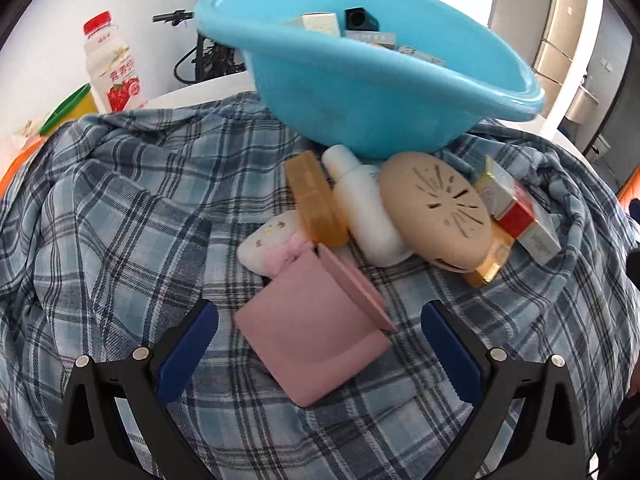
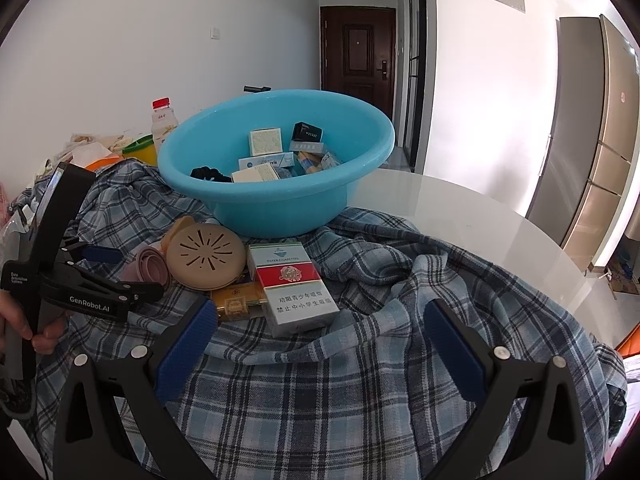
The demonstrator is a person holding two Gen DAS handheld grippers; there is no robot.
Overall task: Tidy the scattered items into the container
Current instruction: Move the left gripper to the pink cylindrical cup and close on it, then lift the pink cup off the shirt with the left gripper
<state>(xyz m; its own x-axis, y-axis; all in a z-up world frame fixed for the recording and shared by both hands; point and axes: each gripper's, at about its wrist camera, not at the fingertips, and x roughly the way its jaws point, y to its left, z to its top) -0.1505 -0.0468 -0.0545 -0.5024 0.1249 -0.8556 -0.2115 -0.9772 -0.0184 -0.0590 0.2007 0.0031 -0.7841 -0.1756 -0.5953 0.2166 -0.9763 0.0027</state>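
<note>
A: Container? Round light-blue plastic basin [image 2: 276,184], sitting on the blue plaid cloth [image 2: 360,380] toward the far side of the white surface [image 2: 460,216]. Several small boxes already inside.

B: What's left out?

A: A cluster just in front of the basin: flat pink soft pouch [image 1: 316,332], white plastic bottle [image 1: 368,216], amber translucent bar [image 1: 316,200], round beige vented disc [image 1: 436,208], red-and-white cigarette pack [image 2: 292,284], gold box [image 2: 236,300].

B: Step in hand?

A: Looks like mid-task, lining up the next pick. Left claw [image 1: 320,344] spread wide, holding nothing, pouch lying between its fingers. Right claw [image 2: 320,344] also wide open and empty, near the cigarette pack.

B: Next move?

A: Probably close the left on the pouch, lift clear of the rim, drop in.
</note>
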